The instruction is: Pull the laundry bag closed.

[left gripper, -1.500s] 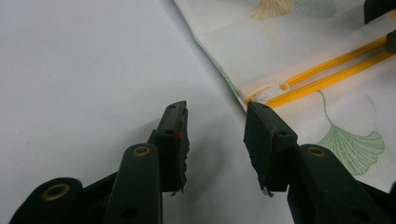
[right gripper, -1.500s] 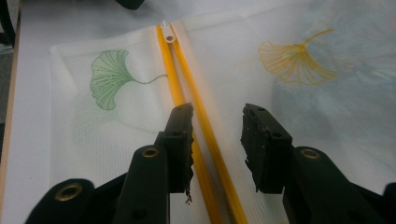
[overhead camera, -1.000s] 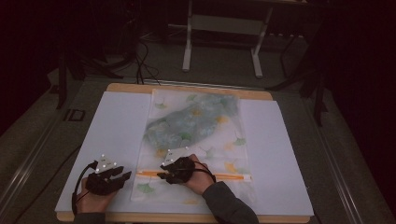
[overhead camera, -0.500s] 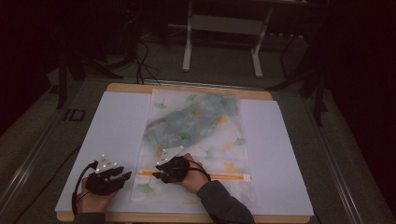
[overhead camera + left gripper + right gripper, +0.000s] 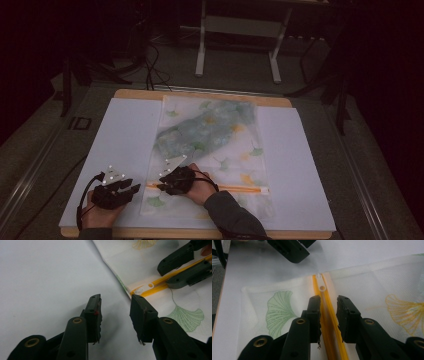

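High view – bag: a mesh bag (image 5: 210,150) with a leaf print lies flat along the middle of the white tabletop (image 5: 120,135), something bluish inside its far half.
High view – zipper: the yellow zipper (image 5: 240,189) runs across the bag's near end.
High view – hands: the right hand-held gripper (image 5: 167,185) sits over the zipper's left end; the left hand-held gripper (image 5: 127,190) rests just beside the bag's left edge.
Left gripper view – jaws: the left hand-held gripper (image 5: 115,312) is spread wide with nothing between the jaws, over bare tabletop, just short of the bag's edge (image 5: 120,282).
Left gripper view – slider: the white zipper pull (image 5: 143,288) lies at the zipper's end, by the edge.
Right gripper view – jaws: the right hand-held gripper (image 5: 329,302) straddles the zipper (image 5: 328,320); its jaws have just been closing, yet gaps show beside the track, so nothing is pinched.
Right gripper view – slider: the zipper pull (image 5: 321,286) lies just ahead of the jaw tips.
Progress: early, by my judgement; the pull is lined up but not gripped, and the whole slide along the zipper is left.
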`<state>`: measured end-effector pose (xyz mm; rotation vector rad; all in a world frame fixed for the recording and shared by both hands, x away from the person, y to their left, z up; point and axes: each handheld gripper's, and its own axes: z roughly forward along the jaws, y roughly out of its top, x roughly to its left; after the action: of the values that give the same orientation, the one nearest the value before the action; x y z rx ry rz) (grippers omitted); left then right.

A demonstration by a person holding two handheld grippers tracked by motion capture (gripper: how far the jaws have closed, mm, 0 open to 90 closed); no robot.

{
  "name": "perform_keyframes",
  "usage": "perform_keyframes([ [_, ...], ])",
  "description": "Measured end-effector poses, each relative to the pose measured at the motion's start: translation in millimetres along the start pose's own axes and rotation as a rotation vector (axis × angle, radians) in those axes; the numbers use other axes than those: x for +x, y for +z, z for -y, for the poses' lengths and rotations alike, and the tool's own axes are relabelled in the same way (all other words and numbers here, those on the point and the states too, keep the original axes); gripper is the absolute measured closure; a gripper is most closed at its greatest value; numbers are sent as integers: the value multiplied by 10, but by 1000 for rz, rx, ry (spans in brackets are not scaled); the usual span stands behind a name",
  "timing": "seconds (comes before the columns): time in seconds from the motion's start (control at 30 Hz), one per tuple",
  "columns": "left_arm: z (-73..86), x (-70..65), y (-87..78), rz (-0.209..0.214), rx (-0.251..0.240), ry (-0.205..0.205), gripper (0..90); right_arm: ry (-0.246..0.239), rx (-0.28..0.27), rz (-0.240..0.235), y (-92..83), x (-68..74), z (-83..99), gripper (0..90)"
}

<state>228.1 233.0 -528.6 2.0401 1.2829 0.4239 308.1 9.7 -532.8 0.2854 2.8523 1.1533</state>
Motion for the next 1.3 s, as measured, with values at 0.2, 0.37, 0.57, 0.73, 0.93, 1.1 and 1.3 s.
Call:
perform_keyframes([
  [0.2, 0, 8, -3, 3, 0, -4, 623, -5, 16, 5, 32, -23, -28, 711],
  [0.37, 0, 7, -4, 3, 0, -4, 622, -9, 25, -1, 47, -40, -42, 711],
  [0.57, -2, 0, -1, 1, 1, 0, 621, -14, 32, -15, 81, -45, -65, 711],
  [0.73, -2, -4, 1, -2, 3, 2, 618, -20, 36, -28, 111, -33, -94, 719],
  [0.93, -4, -8, 0, -7, 6, 10, 617, -27, 47, -36, 154, -20, -146, 736],
  [1.1, -7, -7, -4, -7, 8, 9, 616, -33, 51, -41, 194, -12, -186, 747],
  [1.3, -8, -12, -3, -4, 10, 10, 616, -38, 55, -45, 230, -17, -226, 761],
])
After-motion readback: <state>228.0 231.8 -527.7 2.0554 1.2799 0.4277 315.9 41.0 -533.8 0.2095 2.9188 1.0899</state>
